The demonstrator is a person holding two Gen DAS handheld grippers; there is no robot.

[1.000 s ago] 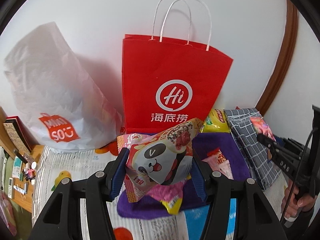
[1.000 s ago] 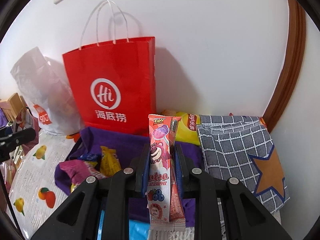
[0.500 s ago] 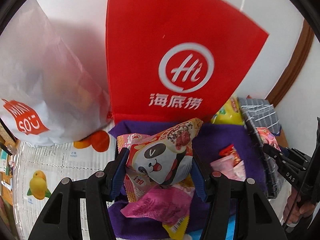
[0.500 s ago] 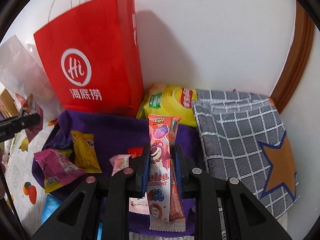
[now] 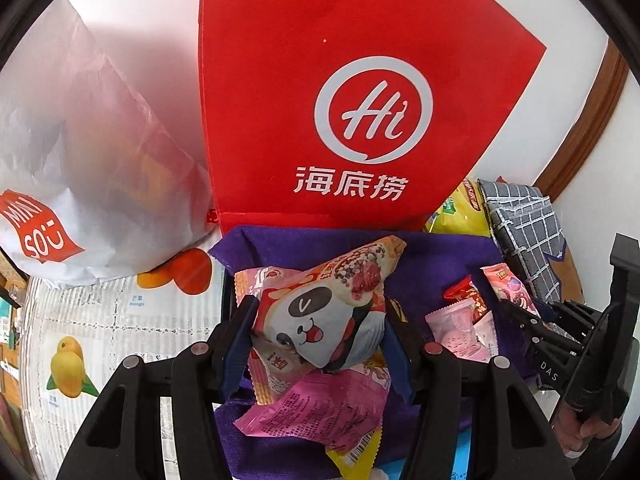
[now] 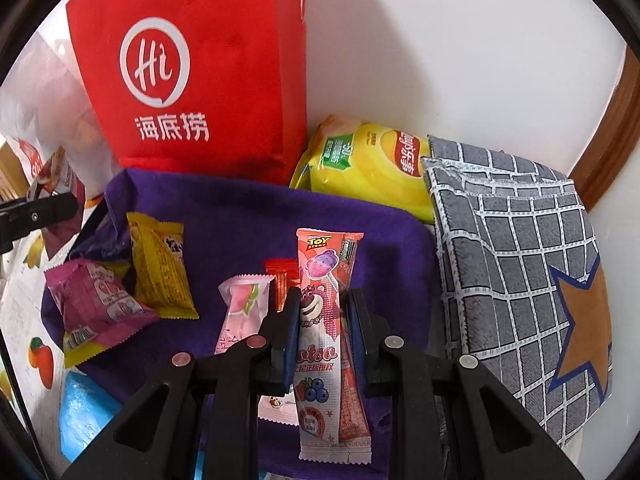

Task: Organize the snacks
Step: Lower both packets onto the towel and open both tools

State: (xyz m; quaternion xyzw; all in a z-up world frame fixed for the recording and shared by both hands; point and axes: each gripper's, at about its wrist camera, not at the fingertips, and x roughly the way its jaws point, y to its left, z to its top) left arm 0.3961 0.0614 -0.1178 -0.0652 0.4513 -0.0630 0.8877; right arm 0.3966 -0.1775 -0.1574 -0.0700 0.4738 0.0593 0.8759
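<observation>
- Since a second ago, when both views took in the whole red paper carrier bag (image 5: 360, 92) with its white handles, the two grippers have come down toward the purple cloth (image 6: 248, 216); the bag now fills the upper part of each view and its handles are cut off.
- Between the fingers of the left gripper (image 5: 320, 320), the puffy panda-face snack packet (image 5: 320, 320) is clamped as before, its speckled top corner sticking out beyond the tips toward the bag.
- Just under those fingers lie a flat pink wrapper (image 5: 316, 404) and a yellow-edged one on the cloth.
- Between the fingers of the right gripper (image 6: 322, 312), which stand close together, the long pink strawberry-bear candy stick (image 6: 324, 300) is held upright, as it was a second ago.
- To the left of the right fingers lie a small pale pink peach sweet (image 6: 242, 304), a yellow packet (image 6: 160, 264) and a magenta packet (image 6: 96, 300), all now much nearer than before.
- Beyond the right fingertips a yellow crisp bag (image 6: 372, 164) leans by the wall; a grey checked cloth with a brown star (image 6: 516, 264) lies to their right.
- My reading: both packets are being lowered onto the cloth pile, so the grouping step looks close to its release, with neither snack let go yet.
</observation>
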